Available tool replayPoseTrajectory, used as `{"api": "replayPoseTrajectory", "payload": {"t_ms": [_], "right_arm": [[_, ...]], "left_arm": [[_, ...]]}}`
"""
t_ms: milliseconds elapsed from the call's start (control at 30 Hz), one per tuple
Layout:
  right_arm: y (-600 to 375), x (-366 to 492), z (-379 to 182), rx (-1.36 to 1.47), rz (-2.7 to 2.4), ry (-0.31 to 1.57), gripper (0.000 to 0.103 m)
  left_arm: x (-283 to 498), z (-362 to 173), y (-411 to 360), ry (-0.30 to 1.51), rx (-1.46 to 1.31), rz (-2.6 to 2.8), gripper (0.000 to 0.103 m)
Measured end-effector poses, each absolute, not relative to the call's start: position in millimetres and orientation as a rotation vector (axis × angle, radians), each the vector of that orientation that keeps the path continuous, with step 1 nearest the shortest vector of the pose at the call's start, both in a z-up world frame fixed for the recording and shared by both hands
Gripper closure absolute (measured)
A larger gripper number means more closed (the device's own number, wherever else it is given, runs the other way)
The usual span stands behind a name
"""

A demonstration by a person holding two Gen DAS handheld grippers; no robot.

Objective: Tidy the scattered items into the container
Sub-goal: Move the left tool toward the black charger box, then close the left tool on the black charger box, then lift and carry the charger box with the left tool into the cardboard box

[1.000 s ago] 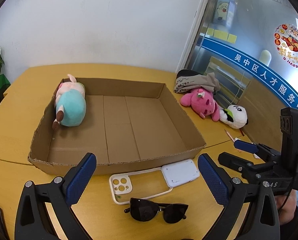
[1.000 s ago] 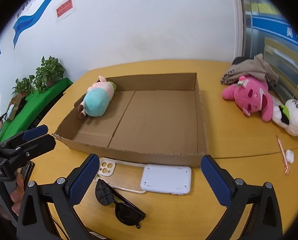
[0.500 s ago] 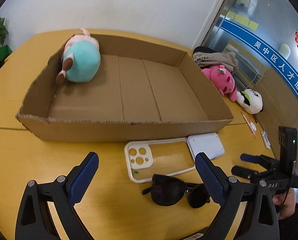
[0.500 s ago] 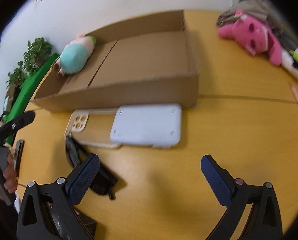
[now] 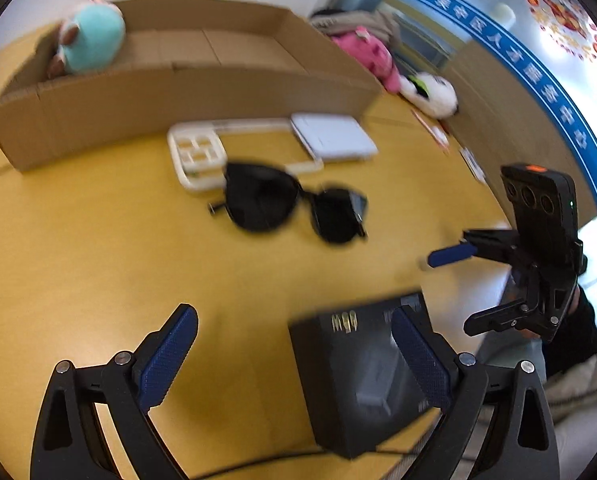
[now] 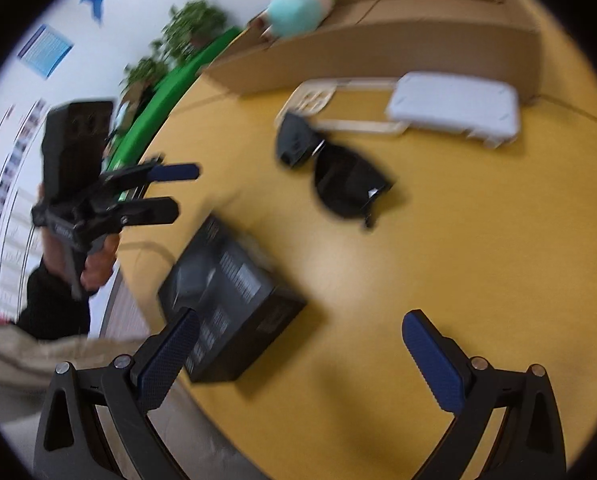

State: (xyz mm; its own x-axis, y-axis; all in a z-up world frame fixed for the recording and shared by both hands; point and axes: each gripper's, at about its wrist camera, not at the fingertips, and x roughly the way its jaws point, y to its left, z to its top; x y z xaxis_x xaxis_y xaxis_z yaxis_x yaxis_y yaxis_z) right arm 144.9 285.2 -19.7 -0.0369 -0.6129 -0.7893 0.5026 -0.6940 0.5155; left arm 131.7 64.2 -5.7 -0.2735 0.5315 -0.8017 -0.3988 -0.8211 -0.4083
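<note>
A shallow cardboard box (image 5: pixel 186 84) lies at the far side of the yellow table, with a teal plush (image 5: pixel 90 36) in its left corner. In front of it lie a clear phone case (image 5: pixel 202 152), a white flat device (image 5: pixel 334 140) and black sunglasses (image 5: pixel 294 206). A black carton (image 5: pixel 362 376) sits near the table's front edge, against the right finger of my left gripper (image 5: pixel 294 320), which is open and empty. My right gripper (image 6: pixel 301 320) is open too, low over the table, with the black carton (image 6: pixel 230 304) by its left finger and the sunglasses (image 6: pixel 338 176) ahead.
A pink plush (image 5: pixel 370 56) and a panda plush (image 5: pixel 430 94) lie right of the box, with folded clothes behind them. Small items sit by the right table edge. Potted plants (image 6: pixel 190 24) stand on a green ledge beyond the left edge. A hand (image 6: pixel 94 264) holds the left gripper.
Both grippers have dropped lower and tilted down toward the near part of the table. The black carton has come into view. The sunglasses now look much closer. Both views are motion-blurred.
</note>
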Motion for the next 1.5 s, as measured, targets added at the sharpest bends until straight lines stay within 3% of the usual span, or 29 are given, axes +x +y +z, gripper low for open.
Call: {"api": "replayPoseTrajectory", "payload": {"t_ms": [367, 400, 500, 567, 900, 1133, 1500], "right_arm": [[218.3, 201.7, -26.0, 1.373, -1.834, 0.182, 0.0], [214.1, 203.1, -26.2, 1.356, -1.872, 0.226, 0.001], [199.3, 206.7, -29.5, 1.306, -1.991, 0.4, 0.001], [193.6, 208.7, -31.1, 1.281, -2.037, 0.465, 0.0], [190.2, 206.9, -18.1, 1.219, -2.141, 0.441, 0.012], [189.9, 198.8, 20.1, 1.07, -2.253, 0.482, 0.015], [168.3, 138.0, 113.8, 0.758, -2.396, 0.618, 0.016]], "left_arm": [[159.5, -28.6, 80.8, -0.138, -1.439, 1.942, 0.003], [159.3, -28.5, 80.2, -0.162, -1.436, 1.939, 0.005], [160.2, -30.7, 83.9, -0.246, -1.426, 1.888, 0.024], [159.9, -31.5, 85.1, -0.274, -1.417, 1.904, 0.025], [157.9, -20.4, 86.2, -0.253, -1.409, 2.035, 0.027], [142.5, 23.2, 77.5, -0.252, -1.288, 2.134, 0.035], [85.1, 117.5, 55.5, -0.18, -0.986, 2.29, 0.036]]}}
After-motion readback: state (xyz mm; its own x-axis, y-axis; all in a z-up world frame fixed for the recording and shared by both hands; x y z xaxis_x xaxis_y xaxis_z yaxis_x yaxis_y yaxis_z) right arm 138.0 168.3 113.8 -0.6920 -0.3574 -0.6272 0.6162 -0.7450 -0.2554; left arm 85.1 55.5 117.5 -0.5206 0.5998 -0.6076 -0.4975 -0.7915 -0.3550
